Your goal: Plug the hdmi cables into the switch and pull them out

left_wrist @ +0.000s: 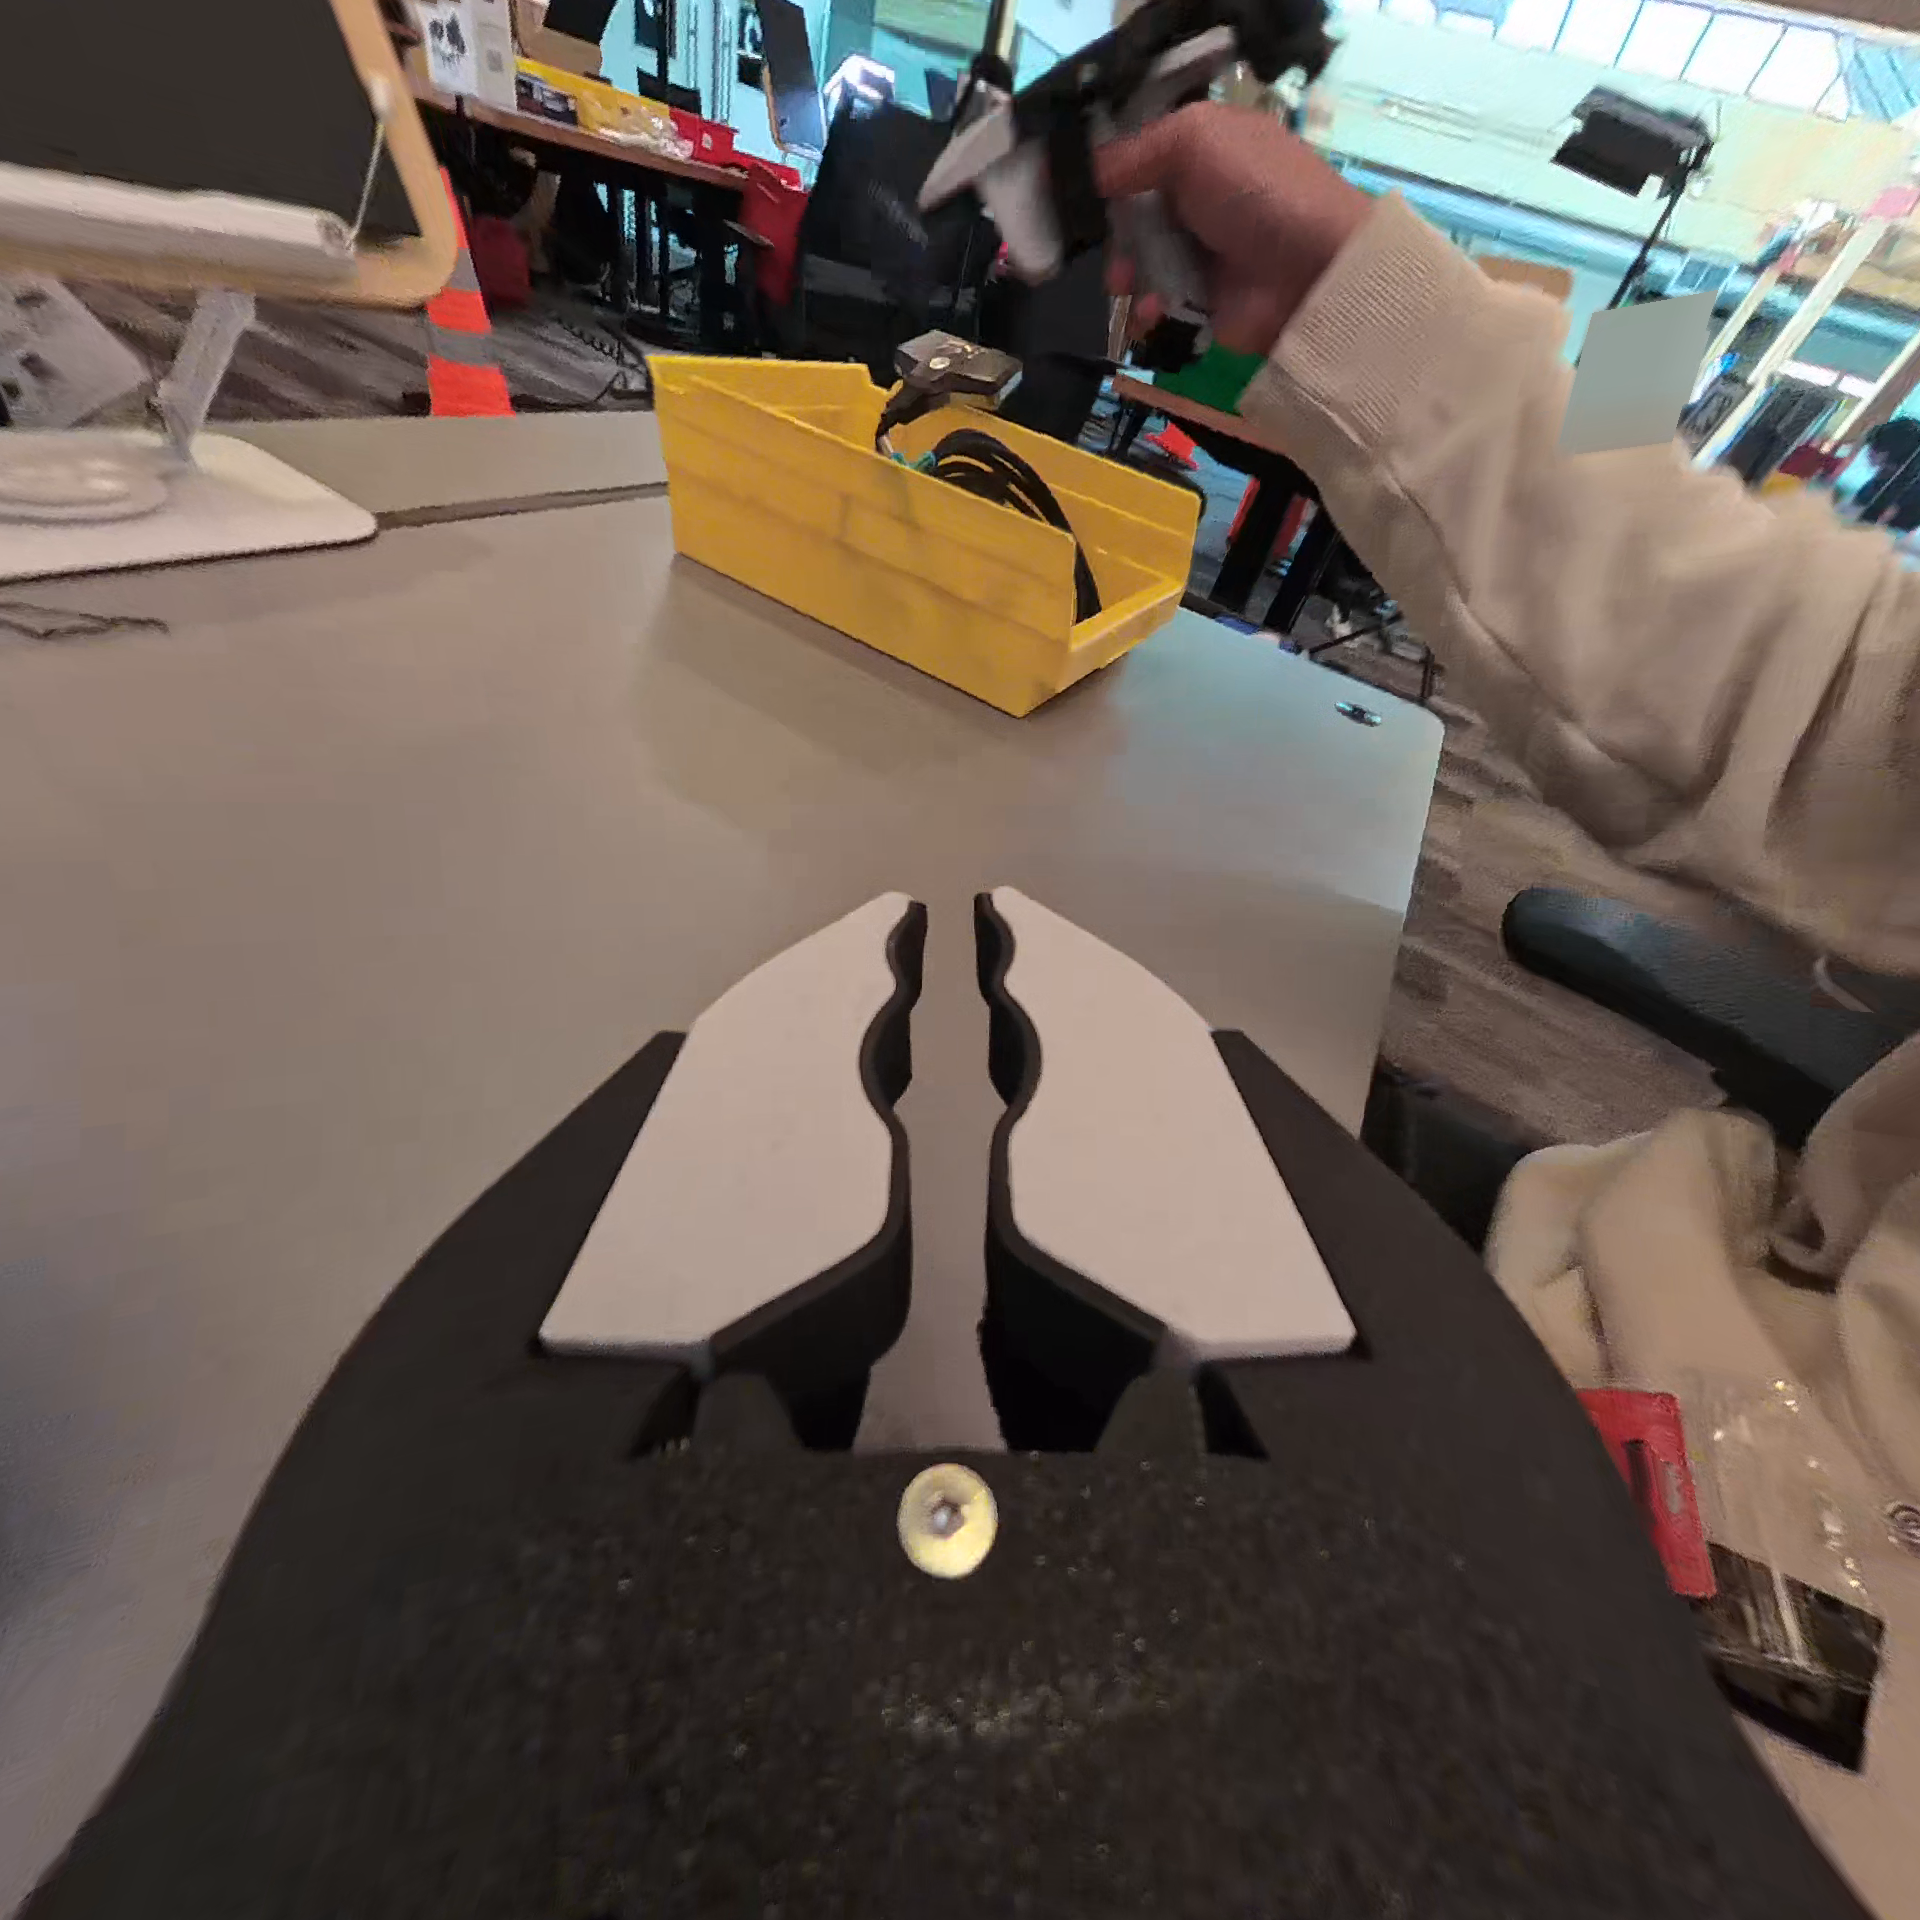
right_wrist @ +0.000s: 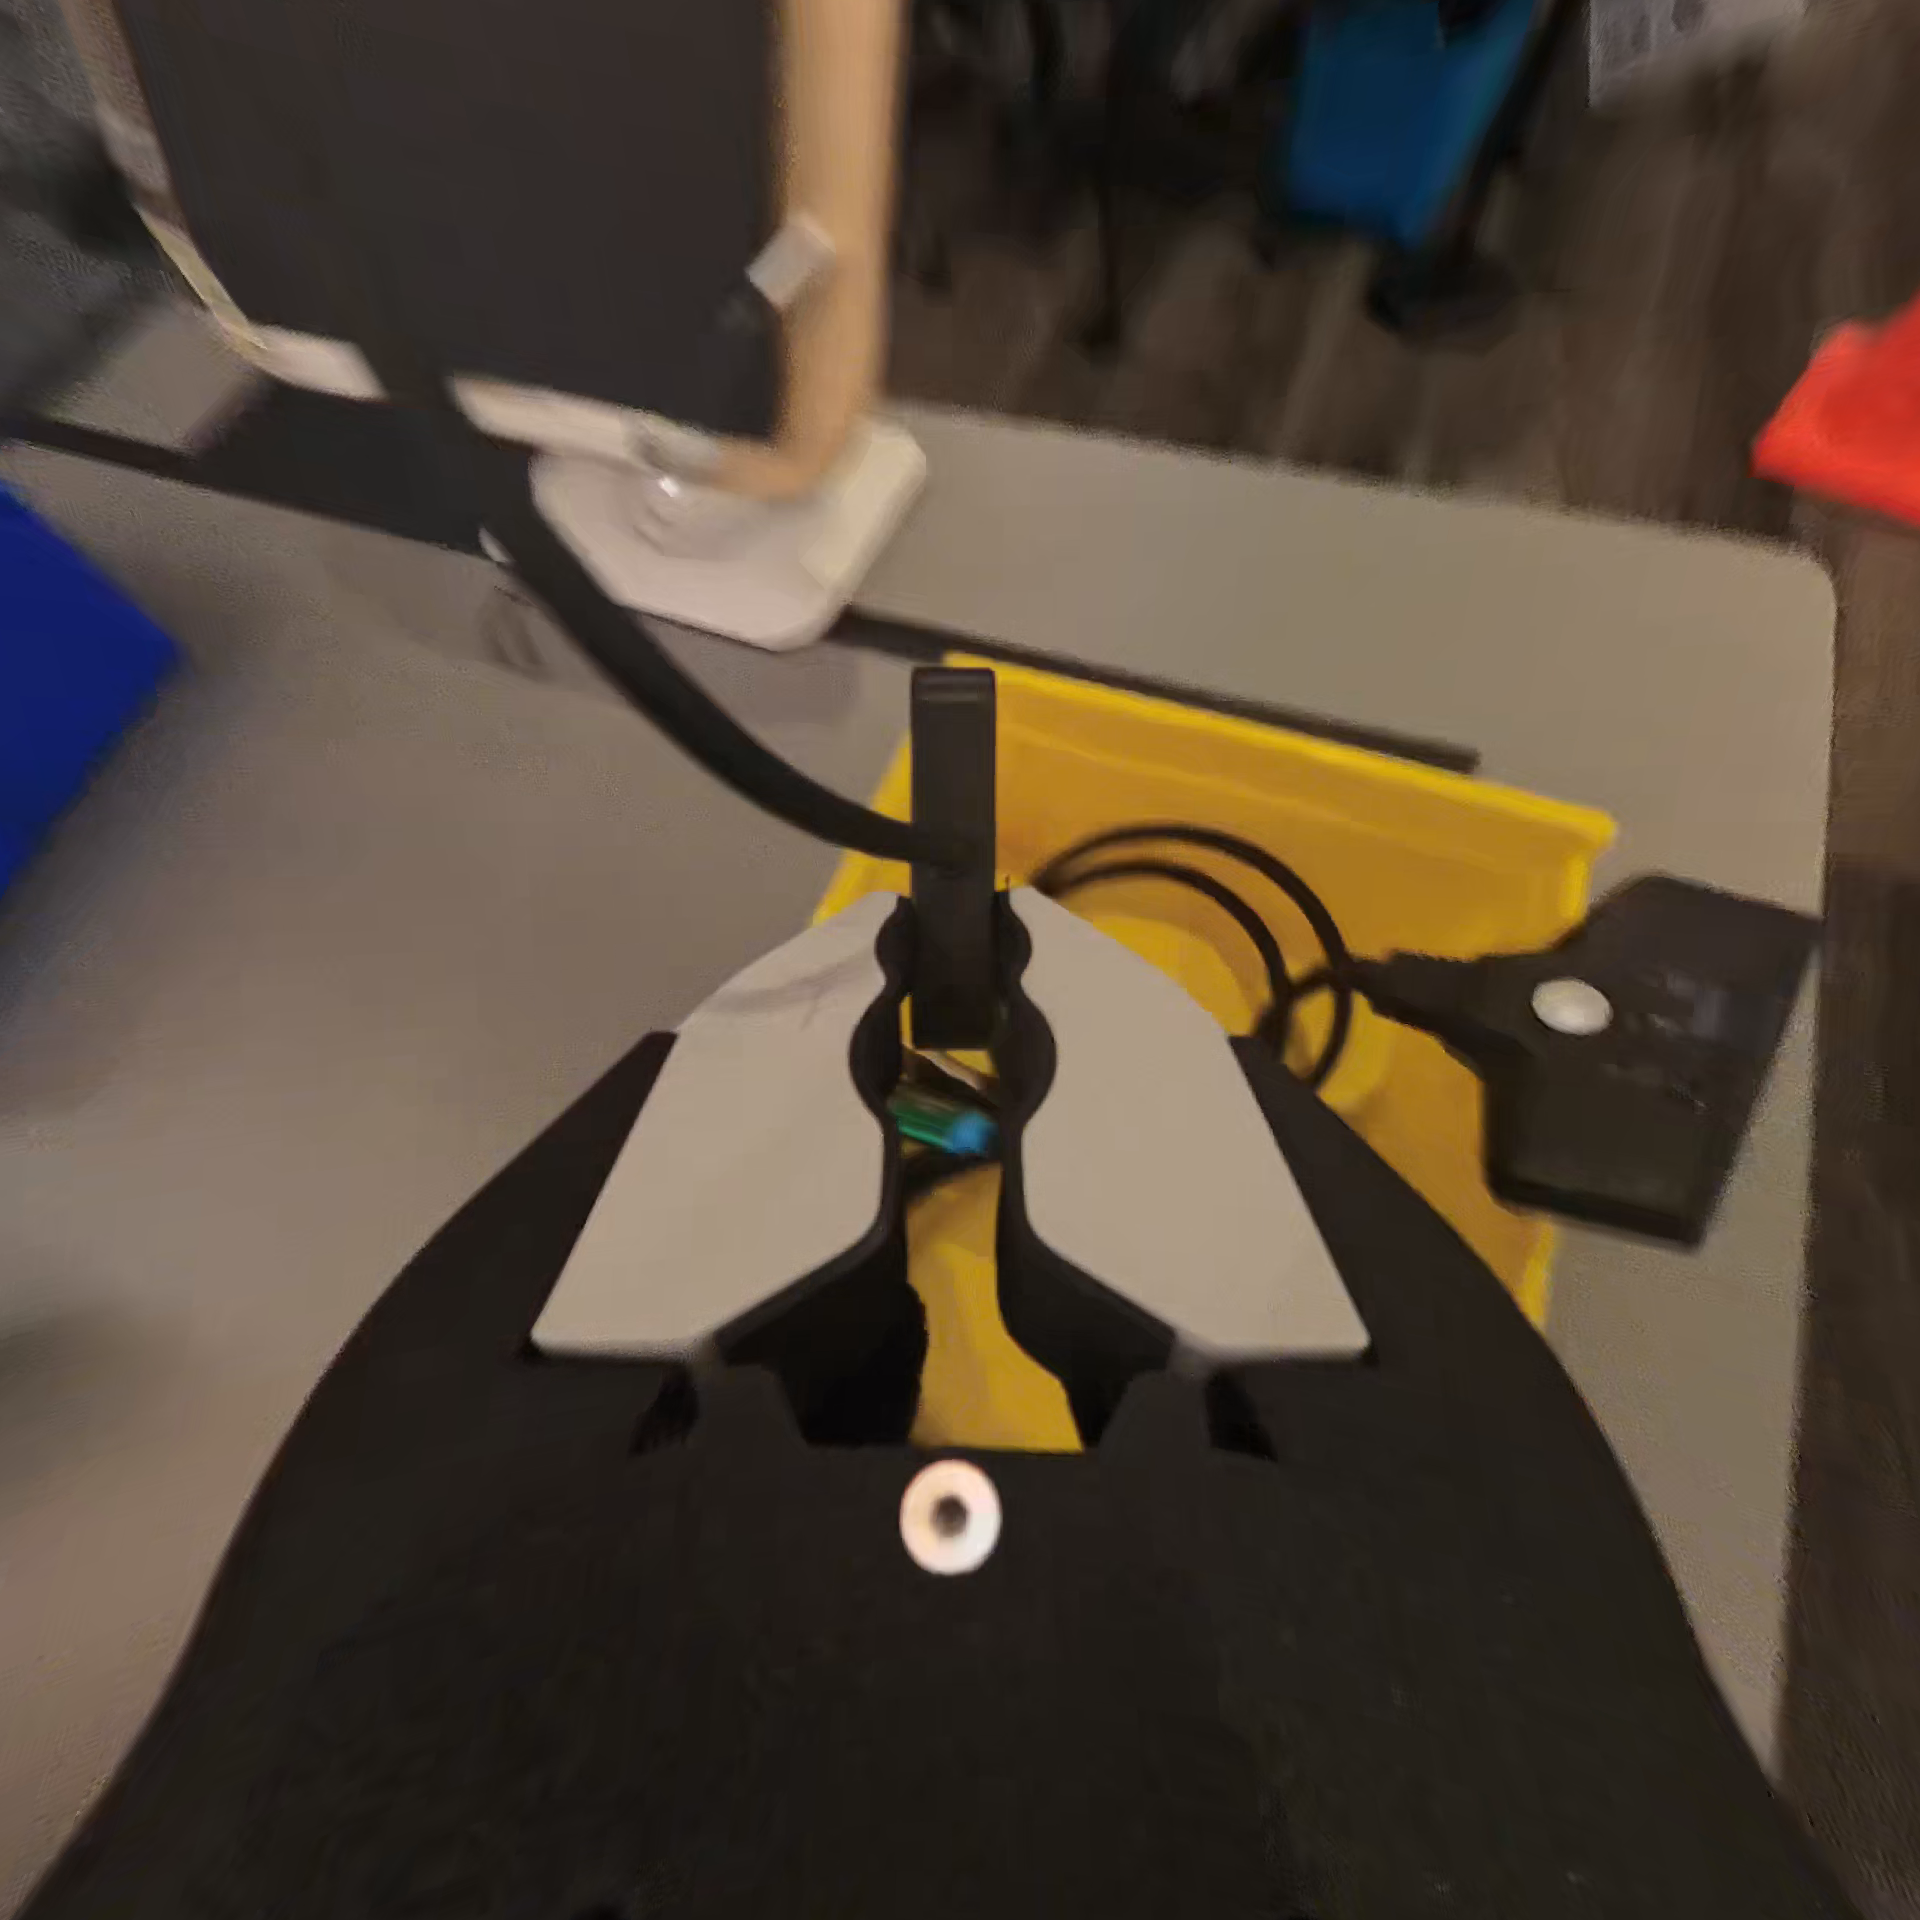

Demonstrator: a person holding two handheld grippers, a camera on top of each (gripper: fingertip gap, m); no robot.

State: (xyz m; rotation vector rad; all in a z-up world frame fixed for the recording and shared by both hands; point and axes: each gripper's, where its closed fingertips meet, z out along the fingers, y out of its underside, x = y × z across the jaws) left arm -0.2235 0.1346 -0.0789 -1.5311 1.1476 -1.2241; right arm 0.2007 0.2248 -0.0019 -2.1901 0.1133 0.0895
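Observation:
My left gripper (left_wrist: 950,904) hangs low over the grey table (left_wrist: 416,831), its jaws nearly together with nothing between them. My right gripper (right_wrist: 951,914) is shut on a black HDMI plug (right_wrist: 953,790) that stands upright between the fingers, and its black cable (right_wrist: 665,675) runs off to the upper left. The black switch (right_wrist: 1652,1049) rests on the right rim of a yellow bin (right_wrist: 1299,790), with a thin coiled cable attached. In the left wrist view the right gripper (left_wrist: 987,166) is held high by a hand above the bin (left_wrist: 914,561) and the switch (left_wrist: 951,364).
A monitor on a white stand base (right_wrist: 748,551) stands at the back left of the table. A blue bin (right_wrist: 62,665) is at the left edge. A black chair armrest (left_wrist: 1683,997) lies beyond the table's right edge. An orange cone (left_wrist: 462,343) stands on the floor behind.

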